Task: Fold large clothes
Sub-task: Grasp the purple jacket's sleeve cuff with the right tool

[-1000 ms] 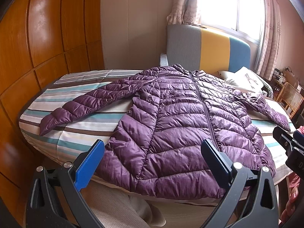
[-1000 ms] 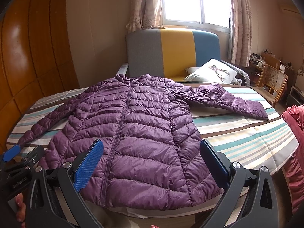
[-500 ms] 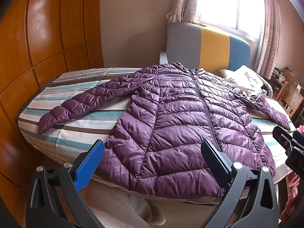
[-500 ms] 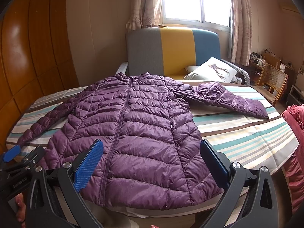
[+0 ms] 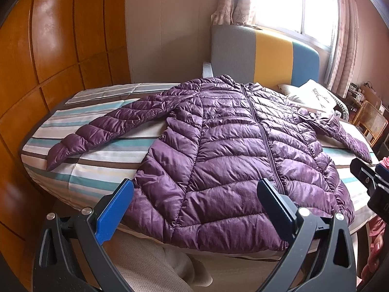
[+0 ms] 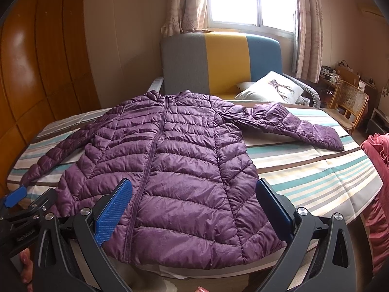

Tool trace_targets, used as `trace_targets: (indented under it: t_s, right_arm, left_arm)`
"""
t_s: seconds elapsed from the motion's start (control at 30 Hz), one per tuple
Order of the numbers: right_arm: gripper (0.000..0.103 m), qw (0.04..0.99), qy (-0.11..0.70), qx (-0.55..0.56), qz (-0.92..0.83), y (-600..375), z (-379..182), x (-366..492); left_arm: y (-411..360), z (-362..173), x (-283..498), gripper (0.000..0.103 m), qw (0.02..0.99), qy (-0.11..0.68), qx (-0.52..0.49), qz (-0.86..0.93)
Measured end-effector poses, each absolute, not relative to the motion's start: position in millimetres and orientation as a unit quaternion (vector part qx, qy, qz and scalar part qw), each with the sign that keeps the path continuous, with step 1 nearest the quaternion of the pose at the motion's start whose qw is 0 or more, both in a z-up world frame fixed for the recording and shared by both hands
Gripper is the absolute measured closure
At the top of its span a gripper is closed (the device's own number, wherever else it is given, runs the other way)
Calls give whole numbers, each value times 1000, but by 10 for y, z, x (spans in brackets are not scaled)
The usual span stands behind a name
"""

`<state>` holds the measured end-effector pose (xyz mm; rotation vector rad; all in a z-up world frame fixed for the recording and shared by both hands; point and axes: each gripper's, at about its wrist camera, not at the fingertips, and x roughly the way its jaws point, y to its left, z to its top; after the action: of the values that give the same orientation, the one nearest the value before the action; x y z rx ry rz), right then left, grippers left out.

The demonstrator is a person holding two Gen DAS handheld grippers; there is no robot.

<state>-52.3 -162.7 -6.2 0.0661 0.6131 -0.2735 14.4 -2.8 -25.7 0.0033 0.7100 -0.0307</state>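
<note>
A purple quilted puffer jacket (image 5: 231, 150) lies flat and zipped on a striped tablecloth (image 5: 97, 170), both sleeves spread out. It also shows in the right wrist view (image 6: 184, 165). My left gripper (image 5: 194, 209) is open and empty, hovering just before the jacket's hem left of the zipper. My right gripper (image 6: 194, 209) is open and empty before the hem right of the zipper. The left sleeve cuff (image 5: 60, 150) lies near the table's left edge. The right sleeve cuff (image 6: 325, 138) lies at the right.
Wooden wall panels (image 5: 48, 60) stand at the left. A grey, yellow and blue sofa (image 6: 223, 60) with a white pillow (image 6: 269, 87) stands behind the table. A wicker chair (image 6: 350, 102) is at the far right. Pink cloth (image 6: 379, 175) hangs at the right edge.
Both grippers have risen or tilted slightly, so the jacket sits a little lower in view. Both stay open. The jacket has not moved.
</note>
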Motion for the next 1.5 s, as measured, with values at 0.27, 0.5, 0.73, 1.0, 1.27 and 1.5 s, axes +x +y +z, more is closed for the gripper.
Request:
trace_targets:
  t_s: [0.27, 0.5, 0.73, 1.0, 1.27, 1.5]
  right_arm:
    - [3, 932, 326, 23, -155, -1872, -188, -336]
    - [3, 906, 370, 70, -194, -2618, -419, -57]
    - [13, 881, 372, 184, -227, -3495, -654, 116]
    - [33, 852, 348, 275, -278, -4316, -819, 368]
    - [33, 828, 320, 341, -308, -5010, -881, 584]
    - [34, 796, 258, 443, -321, -5575, -973, 588]
  left_arm:
    - [-19, -394, 347, 2, 933, 360, 16, -6]
    - [-92, -595, 875, 2, 918, 392, 64, -13]
    - [-126, -773, 1491, 2, 911, 407, 75, 2]
    - [-163, -985, 2041, 2, 906, 415, 78, 17]
    - [-114, -1210, 2127, 2, 905, 421, 56, 15]
    - [-92, -1291, 2101, 2, 904, 425, 41, 28]
